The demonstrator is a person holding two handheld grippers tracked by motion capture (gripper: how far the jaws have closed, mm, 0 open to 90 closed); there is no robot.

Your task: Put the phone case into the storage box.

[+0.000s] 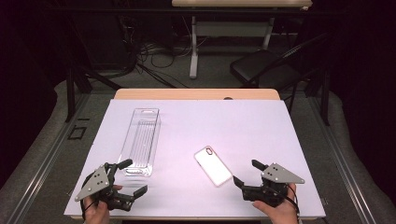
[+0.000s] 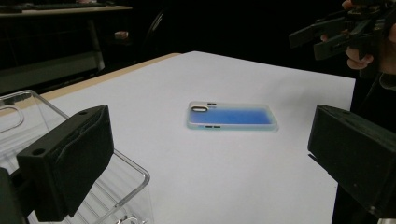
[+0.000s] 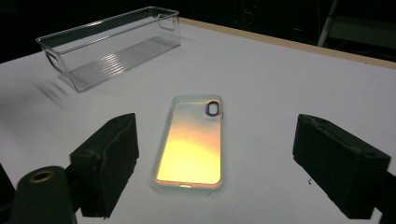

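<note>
Both claws, the left gripper (image 1: 129, 177) and the right gripper (image 1: 246, 171), are wide open and hold nothing, the box (image 2: 126, 186) is cut off by the left view's edge, and the case (image 1: 213, 165) lies flat between them, its camera hole pointing away.

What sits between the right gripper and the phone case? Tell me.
Nothing visible. The right gripper is open beside the phone case, which lies flat on the white table cover; bare cover lies between them. The clear bin stands off to the side.
</note>
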